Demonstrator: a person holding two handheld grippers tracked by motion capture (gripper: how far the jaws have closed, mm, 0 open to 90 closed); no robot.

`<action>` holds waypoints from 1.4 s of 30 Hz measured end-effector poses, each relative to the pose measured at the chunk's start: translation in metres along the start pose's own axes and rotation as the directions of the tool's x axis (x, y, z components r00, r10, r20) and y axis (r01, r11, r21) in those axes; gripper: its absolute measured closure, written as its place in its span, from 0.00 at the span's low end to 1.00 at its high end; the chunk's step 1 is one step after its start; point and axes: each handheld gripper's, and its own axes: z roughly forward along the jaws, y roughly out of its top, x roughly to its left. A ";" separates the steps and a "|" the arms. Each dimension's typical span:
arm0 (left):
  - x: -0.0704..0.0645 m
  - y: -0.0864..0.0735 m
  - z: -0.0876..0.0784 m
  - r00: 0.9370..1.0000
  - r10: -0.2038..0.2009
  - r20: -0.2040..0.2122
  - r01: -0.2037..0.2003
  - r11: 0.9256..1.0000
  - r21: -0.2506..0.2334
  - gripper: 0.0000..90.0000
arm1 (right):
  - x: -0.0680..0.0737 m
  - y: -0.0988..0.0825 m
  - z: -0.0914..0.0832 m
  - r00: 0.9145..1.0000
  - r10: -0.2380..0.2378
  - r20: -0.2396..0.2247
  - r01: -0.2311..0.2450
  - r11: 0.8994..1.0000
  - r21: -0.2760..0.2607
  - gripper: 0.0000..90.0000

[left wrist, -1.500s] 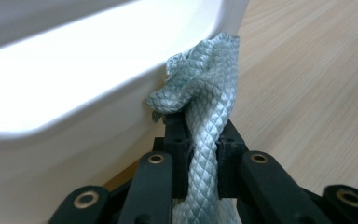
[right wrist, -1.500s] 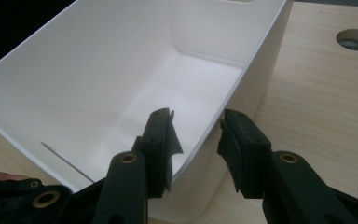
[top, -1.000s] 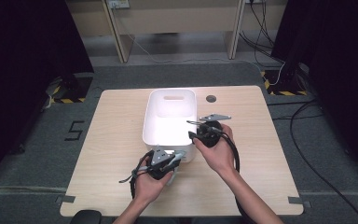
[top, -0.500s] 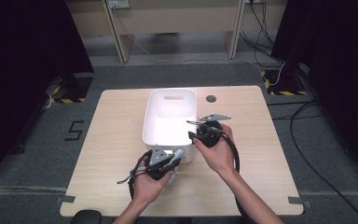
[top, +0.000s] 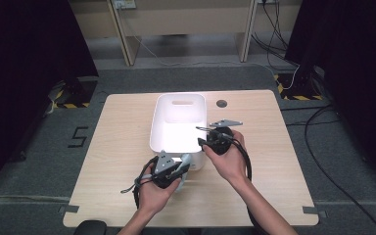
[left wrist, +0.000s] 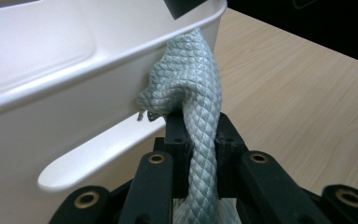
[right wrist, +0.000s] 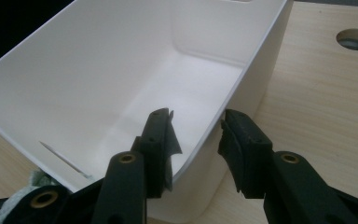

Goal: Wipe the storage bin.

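A white plastic bin stands in the middle of the wooden table. My left gripper is shut on a pale grey-green textured cloth at the bin's near right corner. In the left gripper view the cloth runs up between the jaws of the left gripper and bunches against the bin's outer wall, under its rim. My right gripper straddles the bin's right wall. Seen from the right gripper, one jaw is inside the bin and one outside, with a gap on the inner side.
A round cable hole lies in the tabletop behind the bin's right corner, also seen as a hole in the right gripper view. Bare wood spreads left and right of the bin. Dark curtains and floor cables surround the table.
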 end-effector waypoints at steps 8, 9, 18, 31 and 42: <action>0.001 0.002 0.005 1.000 -0.011 0.008 0.011 1.000 -0.001 0.88 | 0.000 0.000 0.000 1.000 0.000 0.000 0.000 1.000 0.000 0.69; 0.001 0.002 0.006 1.000 -0.013 0.011 0.013 1.000 -0.003 0.88 | 0.000 0.000 0.000 1.000 0.000 0.000 0.000 1.000 -0.001 0.69; -0.001 0.004 0.012 1.000 -0.006 0.013 0.006 1.000 0.005 0.88 | 0.000 0.000 0.000 1.000 0.001 -0.001 -0.001 1.000 -0.001 0.69; -0.008 0.009 0.019 1.000 0.008 0.027 -0.008 1.000 0.020 0.88 | 0.000 0.000 0.000 1.000 0.001 -0.001 -0.001 1.000 -0.001 0.69; -0.007 0.008 0.023 1.000 0.000 0.029 -0.001 1.000 0.027 0.88 | 0.000 0.000 0.000 1.000 0.002 -0.001 -0.002 1.000 0.000 0.69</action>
